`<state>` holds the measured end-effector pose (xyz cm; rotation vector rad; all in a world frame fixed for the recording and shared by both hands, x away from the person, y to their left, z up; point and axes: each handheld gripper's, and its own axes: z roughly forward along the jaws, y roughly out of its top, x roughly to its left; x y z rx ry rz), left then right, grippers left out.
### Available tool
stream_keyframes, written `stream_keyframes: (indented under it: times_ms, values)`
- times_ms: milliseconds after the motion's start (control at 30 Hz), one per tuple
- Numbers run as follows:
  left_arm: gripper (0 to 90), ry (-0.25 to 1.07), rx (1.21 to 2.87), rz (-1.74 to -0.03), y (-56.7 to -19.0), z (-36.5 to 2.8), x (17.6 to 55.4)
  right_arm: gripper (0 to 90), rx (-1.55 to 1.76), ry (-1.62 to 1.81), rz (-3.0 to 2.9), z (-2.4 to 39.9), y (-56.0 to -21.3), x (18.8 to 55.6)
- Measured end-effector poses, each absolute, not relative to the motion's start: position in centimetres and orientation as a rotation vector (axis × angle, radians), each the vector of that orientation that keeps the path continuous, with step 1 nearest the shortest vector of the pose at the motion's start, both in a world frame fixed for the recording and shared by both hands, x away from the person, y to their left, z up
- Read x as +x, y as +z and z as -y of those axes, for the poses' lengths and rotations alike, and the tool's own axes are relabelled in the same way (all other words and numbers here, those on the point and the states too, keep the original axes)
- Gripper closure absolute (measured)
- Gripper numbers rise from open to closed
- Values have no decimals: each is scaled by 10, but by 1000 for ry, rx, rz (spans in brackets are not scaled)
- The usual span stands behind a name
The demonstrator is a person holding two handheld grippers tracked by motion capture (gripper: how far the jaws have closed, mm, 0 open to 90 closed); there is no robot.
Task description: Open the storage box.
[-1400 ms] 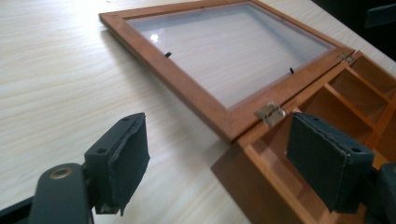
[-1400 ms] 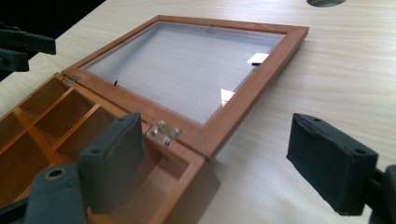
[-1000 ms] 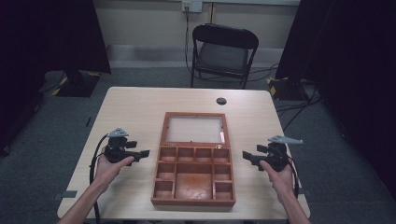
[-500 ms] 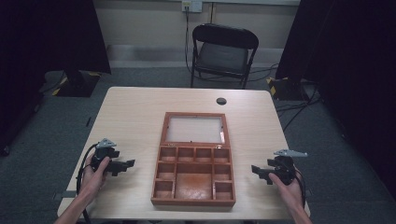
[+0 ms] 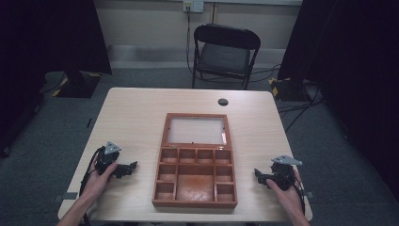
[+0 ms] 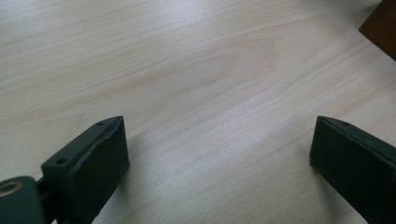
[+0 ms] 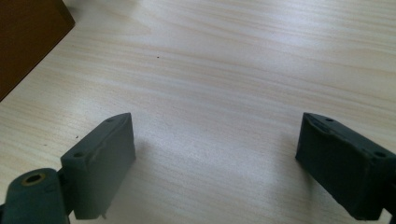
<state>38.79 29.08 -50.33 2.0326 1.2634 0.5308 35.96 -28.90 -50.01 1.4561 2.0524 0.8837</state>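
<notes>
Both tongs withdrawn to the near corners of the bench; wooden box left open.

The left tongs (image 5: 132, 165) and right tongs (image 5: 258, 173) have drawn back from the open reddish-brown wooden compartment box (image 5: 195, 175) over the last second and now sit low, well apart from its 2 sides, on the pale wood-grain bench (image 5: 131, 117). Both gripper views show the jaws spread wide with bare bench between them, holding nothing. The box lies mid-bench, its glass-panelled lid (image 5: 195, 130) folded back flat. Judgement: the opening appears complete, the hands parked.
</notes>
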Motion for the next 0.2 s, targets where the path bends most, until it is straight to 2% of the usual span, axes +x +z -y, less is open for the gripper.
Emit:
stream_keyframes:
  times_ms: [200]
  values:
    - [30, 531, 2030, -1265, -503, -291, 388, 104, 1467, 881, -2042, 288, -500, 360]
